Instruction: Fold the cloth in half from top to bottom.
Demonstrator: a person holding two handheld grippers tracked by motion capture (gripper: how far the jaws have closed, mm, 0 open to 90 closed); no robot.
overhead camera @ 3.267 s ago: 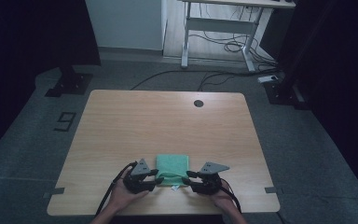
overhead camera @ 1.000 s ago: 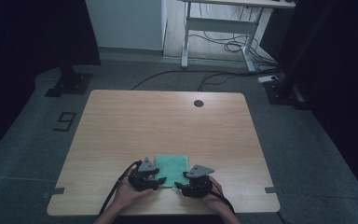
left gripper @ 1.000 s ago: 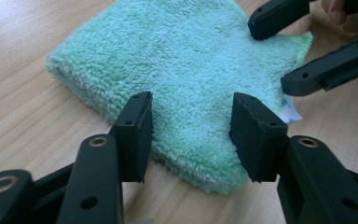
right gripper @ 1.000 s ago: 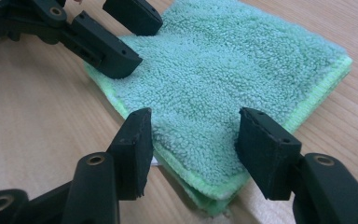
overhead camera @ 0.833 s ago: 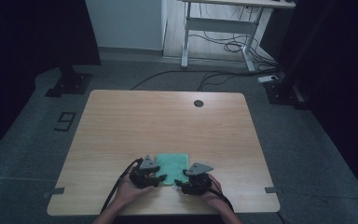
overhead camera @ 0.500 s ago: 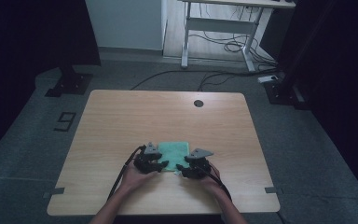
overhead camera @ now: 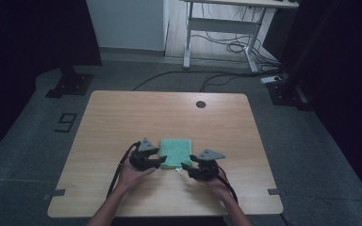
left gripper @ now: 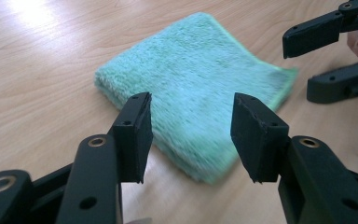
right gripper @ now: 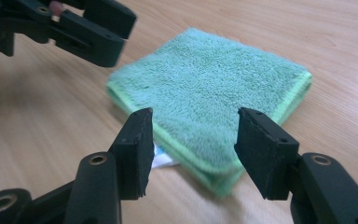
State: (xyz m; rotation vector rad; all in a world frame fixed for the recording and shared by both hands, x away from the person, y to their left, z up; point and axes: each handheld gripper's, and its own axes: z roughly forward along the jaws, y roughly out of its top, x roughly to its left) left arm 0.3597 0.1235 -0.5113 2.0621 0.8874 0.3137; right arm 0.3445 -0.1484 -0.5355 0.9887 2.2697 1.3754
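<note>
Green towel (overhead camera: 175, 152), folded into a thick square, flat on the wooden table (overhead camera: 122, 117), nearer the front edge than the back and about midway between the left and right edges. Fluffy pile on top, lighter green stitched border along the folded edges. Small white tag (right gripper: 162, 161) poking out from under the near corner.

Left gripper (overhead camera: 159, 162) just beside the towel's front left corner, held low over the table. Jaws apart, having just opened a little further, nothing between the pads; in the left gripper view, black pads (left gripper: 133, 137) framing the near corner of the towel (left gripper: 200, 93) without touching it.

Right gripper (overhead camera: 186, 167) just beside the towel's front right corner, tips pointing toward the left gripper. Jaws likewise apart, having just opened slightly, not pressing on anything; in the right gripper view, the towel's near corner (right gripper: 209, 93) between and beyond the two pads (right gripper: 135, 149), clear of both.

Both grippers near each other, tips flanking the towel's front edge, cables trailing back toward the front of the table. Round hole (overhead camera: 200, 104) near the back edge, well apart from the towel.
</note>
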